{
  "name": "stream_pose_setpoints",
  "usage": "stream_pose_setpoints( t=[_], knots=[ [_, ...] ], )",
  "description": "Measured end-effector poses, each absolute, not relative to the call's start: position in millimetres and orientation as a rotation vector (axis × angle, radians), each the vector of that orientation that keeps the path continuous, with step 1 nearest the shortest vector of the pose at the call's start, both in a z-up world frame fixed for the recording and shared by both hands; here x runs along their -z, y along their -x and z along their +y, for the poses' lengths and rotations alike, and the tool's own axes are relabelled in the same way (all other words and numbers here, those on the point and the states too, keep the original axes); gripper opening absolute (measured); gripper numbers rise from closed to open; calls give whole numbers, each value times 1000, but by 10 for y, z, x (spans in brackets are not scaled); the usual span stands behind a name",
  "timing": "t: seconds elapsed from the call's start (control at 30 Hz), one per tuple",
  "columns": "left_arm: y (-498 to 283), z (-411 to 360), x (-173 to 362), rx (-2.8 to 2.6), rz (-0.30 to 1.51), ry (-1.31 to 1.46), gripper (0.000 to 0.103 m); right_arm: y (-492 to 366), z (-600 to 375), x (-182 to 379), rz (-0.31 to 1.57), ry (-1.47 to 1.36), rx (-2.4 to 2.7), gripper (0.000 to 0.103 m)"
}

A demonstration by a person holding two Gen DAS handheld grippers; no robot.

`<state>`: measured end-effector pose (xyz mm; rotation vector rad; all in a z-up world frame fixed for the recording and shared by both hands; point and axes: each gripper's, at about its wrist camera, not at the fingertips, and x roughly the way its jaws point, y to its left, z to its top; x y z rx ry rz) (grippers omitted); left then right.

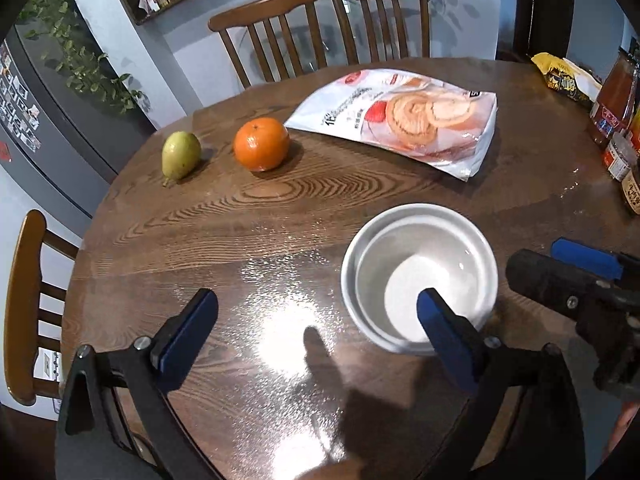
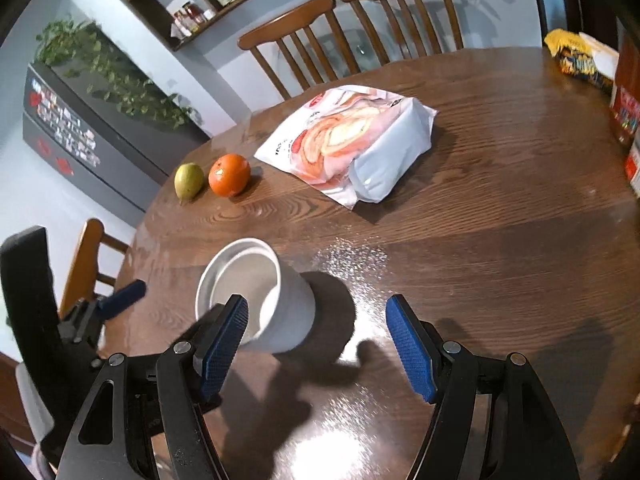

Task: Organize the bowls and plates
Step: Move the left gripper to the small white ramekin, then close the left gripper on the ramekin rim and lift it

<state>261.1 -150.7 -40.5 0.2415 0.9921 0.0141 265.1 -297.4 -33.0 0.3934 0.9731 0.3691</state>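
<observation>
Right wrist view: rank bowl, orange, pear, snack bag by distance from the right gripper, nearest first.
From the right gripper:
1. Bowl, just ahead, by the left finger.
2. Snack bag, mid-table, ahead.
3. Orange, far left.
4. Pear, beside the orange, marginally farther.

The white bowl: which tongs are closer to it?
Left. The left tongs have one finger over the bowl rim; the right tongs hang just beside it, both open.
</observation>
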Motion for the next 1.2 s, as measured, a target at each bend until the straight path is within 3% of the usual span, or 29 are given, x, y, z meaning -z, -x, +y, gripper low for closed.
stream_pose_setpoints(
  t=[0.1, 0.37, 0.5, 0.77, 0.87, 1.03, 1.17, 1.2],
  knots=[
    [-2659, -1543, 477, 5, 1011, -241, 90, -2680, -2956, 420, 979, -418, -363, 72],
    [-2741, -1646, 519, 60, 1003, -265, 90, -2721, -2894, 520, 981, -418, -339, 69],
    [-2757, -1614, 517, 87, 1009, -244, 77, -2751, -2824, 484, 969, -396, -341, 65],
    [-2804, -1428, 526, 92, 1033, -179, 76, -2811, -2861, 546, 1000, -424, -327, 63],
    [-2839, -1438, 625, 116, 1079, -159, 63, -2825, -2797, 583, 1021, -418, -350, 60],
    [-2865, -1427, 681, 141, 1112, -107, 58, -2881, -2739, 587, 1034, -415, -379, 48],
    [-2842, -1518, 682, 203, 1123, -82, 30, -2905, -2729, 622, 1049, -484, -443, 29],
    [-2829, -1559, 685, 213, 1124, -84, 29, -2895, -2705, 604, 1042, -472, -440, 27]
  ],
)
